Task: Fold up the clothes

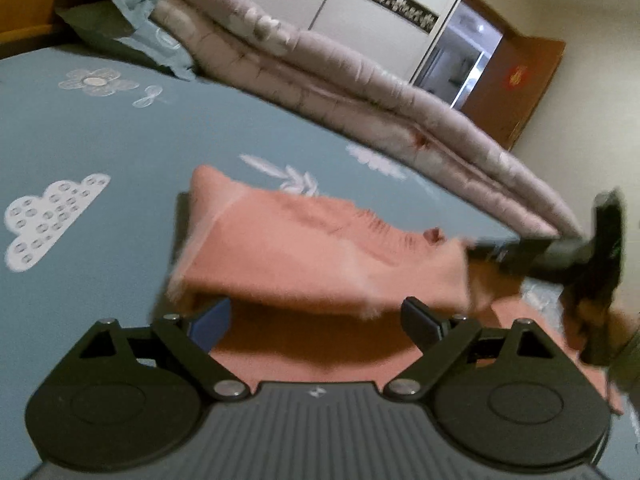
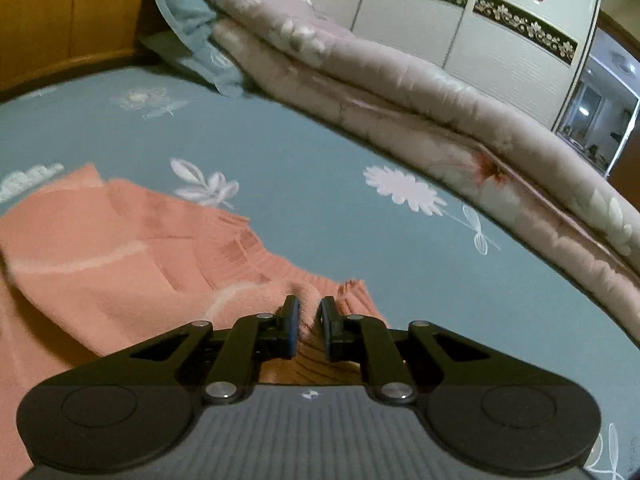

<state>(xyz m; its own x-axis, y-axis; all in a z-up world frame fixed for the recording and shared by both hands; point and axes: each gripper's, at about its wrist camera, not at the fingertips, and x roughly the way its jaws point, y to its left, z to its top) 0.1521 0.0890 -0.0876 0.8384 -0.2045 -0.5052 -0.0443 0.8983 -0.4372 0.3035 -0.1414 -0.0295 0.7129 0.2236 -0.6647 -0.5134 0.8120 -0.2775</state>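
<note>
Right gripper (image 2: 308,322) jaws pinch the sweater (image 2: 120,256), seemingly stretched leftward.

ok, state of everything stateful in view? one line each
Left hand-held gripper: open, nothing between the jaws.
Right hand-held gripper: shut on pink sweater.
Pink sweater: partly folded, one edge lifted off the bed sheet.
Quilt: folded, lying along the far side of the bed.

the raised fold of the salmon-pink knitted sweater (image 1: 304,248) is smeared by motion blur, and it hides the tips of the black left gripper (image 1: 320,320). the black right gripper (image 1: 476,246) at the frame's right edge is blurred too.
</note>
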